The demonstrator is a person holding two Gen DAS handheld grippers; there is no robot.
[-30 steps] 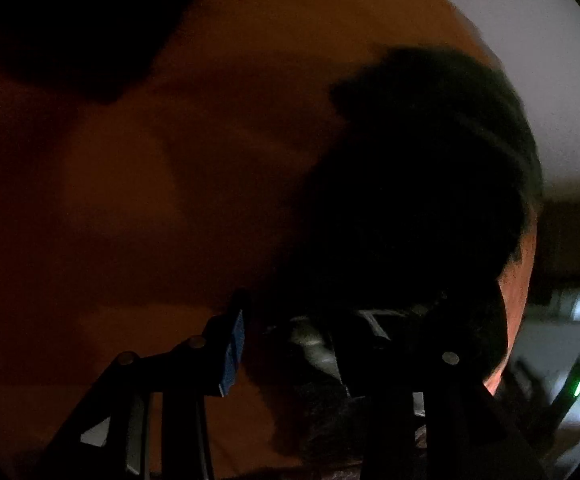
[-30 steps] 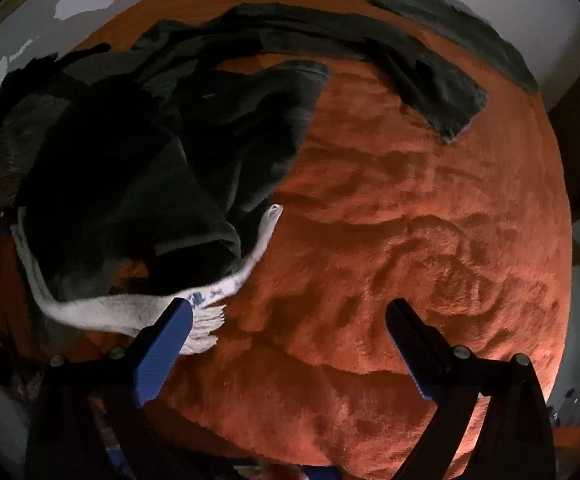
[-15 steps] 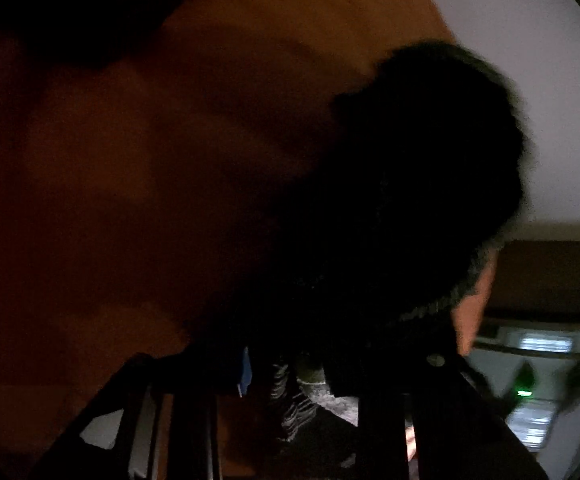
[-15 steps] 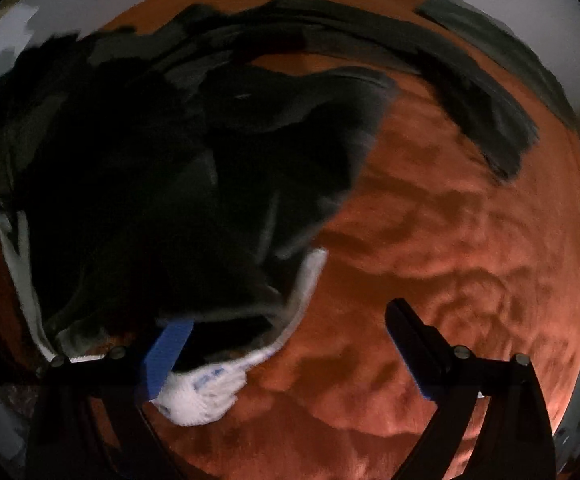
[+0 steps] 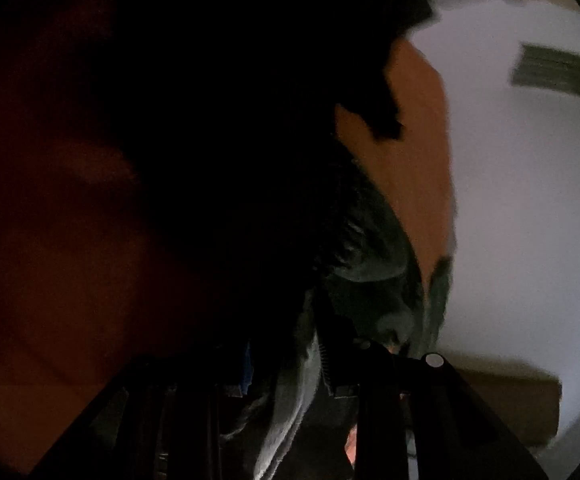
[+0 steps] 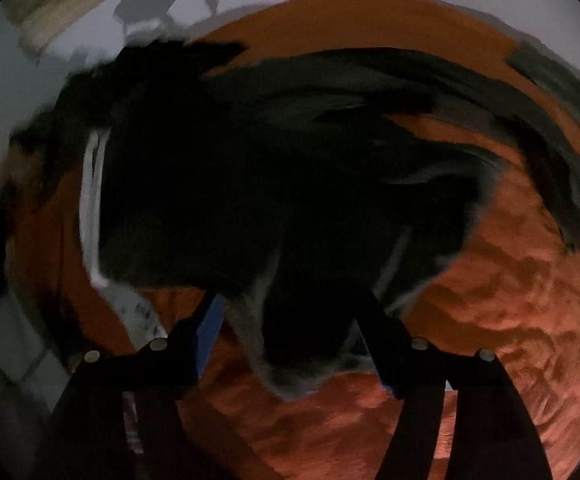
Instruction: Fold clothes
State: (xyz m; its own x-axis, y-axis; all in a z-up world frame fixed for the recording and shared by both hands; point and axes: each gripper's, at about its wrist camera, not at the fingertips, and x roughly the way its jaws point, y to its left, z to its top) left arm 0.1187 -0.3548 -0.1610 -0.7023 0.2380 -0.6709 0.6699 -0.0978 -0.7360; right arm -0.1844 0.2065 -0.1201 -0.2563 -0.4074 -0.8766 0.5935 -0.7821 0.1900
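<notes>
dark garment [image 6: 273, 200], near black with a pale white-grey edge, bunched and lifted over an orange fuzzy blanket [image 6: 510, 320]. right hand-held gripper [image 6: 290, 320] clamped on a thick fold of it. left hand-held gripper [image 5: 290, 368] clamped on grey-edged cloth of the same dark garment [image 5: 249, 160]. left view mostly black, detail lost. both views motion-blurred. a second dark strip [image 6: 562, 80] lies at the blanket's far edge.

A shaggy orange blanket [image 6: 502, 320], rumpled into ridges, is spread beneath everything. A pale wall [image 5: 530, 200] is seen beyond its edge, and 1 brown band [image 5: 514, 400] is seen low against that wall, blurred.
</notes>
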